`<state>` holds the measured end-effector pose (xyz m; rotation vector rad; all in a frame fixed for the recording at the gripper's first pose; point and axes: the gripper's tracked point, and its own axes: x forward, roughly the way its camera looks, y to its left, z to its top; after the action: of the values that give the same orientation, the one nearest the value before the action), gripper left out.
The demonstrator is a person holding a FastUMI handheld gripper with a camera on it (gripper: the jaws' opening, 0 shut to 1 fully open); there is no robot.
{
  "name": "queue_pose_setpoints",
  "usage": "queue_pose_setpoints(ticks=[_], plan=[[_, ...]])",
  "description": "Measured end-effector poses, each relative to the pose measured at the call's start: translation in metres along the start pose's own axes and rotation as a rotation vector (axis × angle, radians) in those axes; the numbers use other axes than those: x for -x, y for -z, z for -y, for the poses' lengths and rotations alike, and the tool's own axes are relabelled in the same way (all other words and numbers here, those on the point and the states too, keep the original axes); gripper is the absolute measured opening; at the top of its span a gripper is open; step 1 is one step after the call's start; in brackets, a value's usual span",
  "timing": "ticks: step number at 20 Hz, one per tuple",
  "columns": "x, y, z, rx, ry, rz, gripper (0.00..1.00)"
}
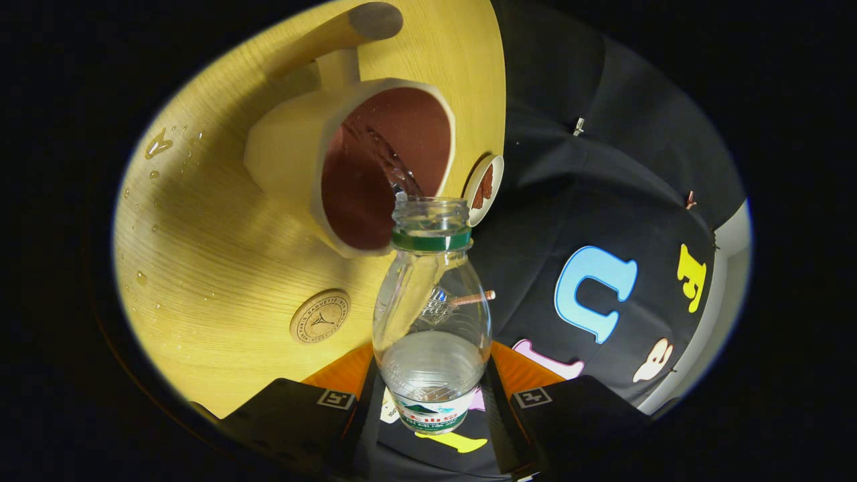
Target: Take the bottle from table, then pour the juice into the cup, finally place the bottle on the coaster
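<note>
The clear bottle (pixel 432 314) (uncapped, green neck ring) sits clamped between the gripper (pixel 432 402) fingers, tipped so its mouth meets the cup (pixel 348 167) rim; liquid streams into the cup's brown inside. The cup stands on the wooden table (pixel 221 254); a round coaster (pixel 320 316) lies beside it, droplets (pixel 159 144) farther off.

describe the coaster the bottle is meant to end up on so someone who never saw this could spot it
Start from the pale wooden table, where a cream cup with a dark red inside stands. The gripper is shut on a clear plastic bottle with a green neck ring, tipped toward that cup. The round wooden coaster lies flat beside the bottle, nearer the fingers than the cup, with a circular stamped emblem.
</note>
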<state>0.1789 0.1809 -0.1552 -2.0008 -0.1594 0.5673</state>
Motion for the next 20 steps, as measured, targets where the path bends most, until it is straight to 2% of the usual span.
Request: queue_pose_setpoints(ticks=[20], plan=[[-0.0046,0.0074,0.0057,0.142,-0.007,0.015,0.7]])
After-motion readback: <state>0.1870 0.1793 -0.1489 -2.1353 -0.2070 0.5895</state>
